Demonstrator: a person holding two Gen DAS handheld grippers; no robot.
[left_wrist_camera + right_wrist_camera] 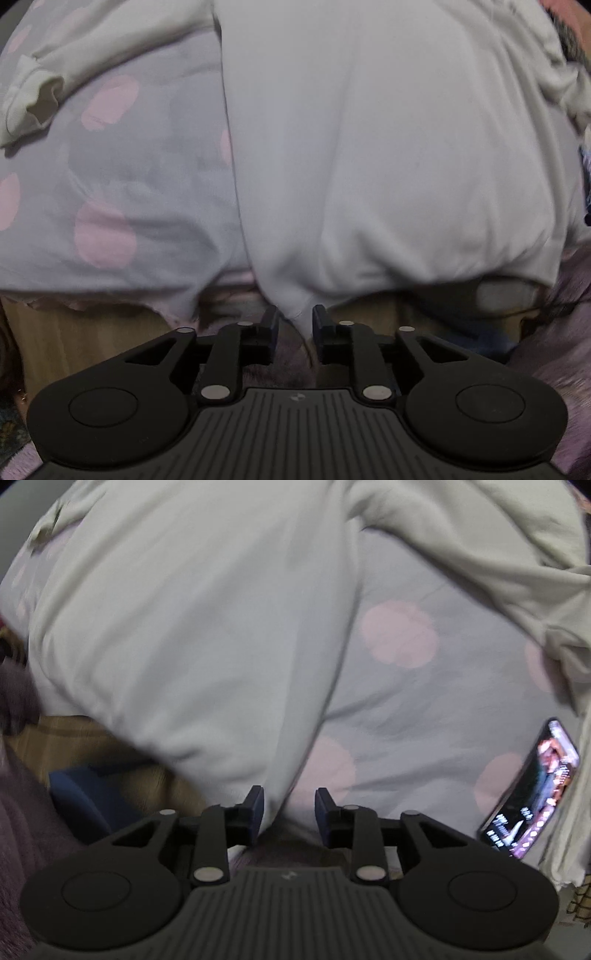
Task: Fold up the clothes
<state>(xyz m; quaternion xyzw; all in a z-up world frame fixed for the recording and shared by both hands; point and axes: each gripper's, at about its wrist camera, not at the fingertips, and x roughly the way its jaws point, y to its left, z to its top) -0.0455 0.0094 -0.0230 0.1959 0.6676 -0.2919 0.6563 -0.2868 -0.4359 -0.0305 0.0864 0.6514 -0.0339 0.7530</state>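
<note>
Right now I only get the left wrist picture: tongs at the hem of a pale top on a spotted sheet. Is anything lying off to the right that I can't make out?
Observer: Yes, a phone with its screen lit lies on the spotted sheet, to the right of the pale garment.
Visitor: And where are the other tongs?
Observer: The right tongs are at the garment's near edge, where it meets the sheet. Fabric lies between the fingers, but I cannot tell whether they are pinching it.
</note>
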